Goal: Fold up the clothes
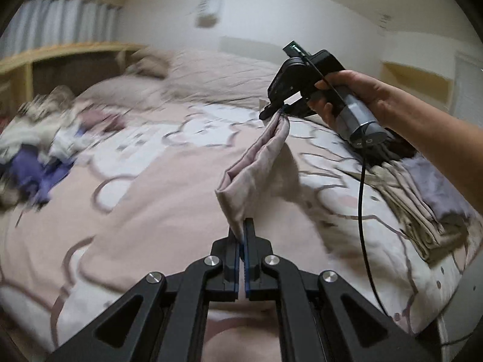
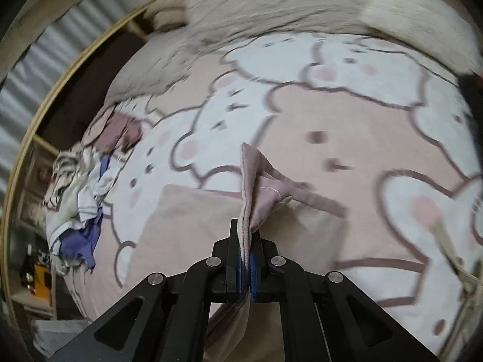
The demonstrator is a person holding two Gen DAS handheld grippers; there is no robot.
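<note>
A pale mauve-beige cloth [image 1: 256,163] hangs stretched between my two grippers above the bed. My left gripper [image 1: 244,226] is shut on its near edge. The right gripper [image 1: 279,111], held by a hand [image 1: 356,96], is shut on the far corner of that cloth. In the right wrist view the same cloth [image 2: 256,193] bunches out of the right gripper [image 2: 249,235], whose blue pads [image 2: 245,267] clamp it. A lower part of the cloth [image 2: 193,211] drapes down toward the bedspread.
The bed carries a pink-and-white cartoon-print cover [image 1: 145,187]. A heap of unfolded clothes [image 1: 39,138] lies at its left. Folded items [image 1: 422,193] are stacked at the right edge. Pillows [image 1: 196,75] and a wooden shelf [image 1: 54,60] stand behind.
</note>
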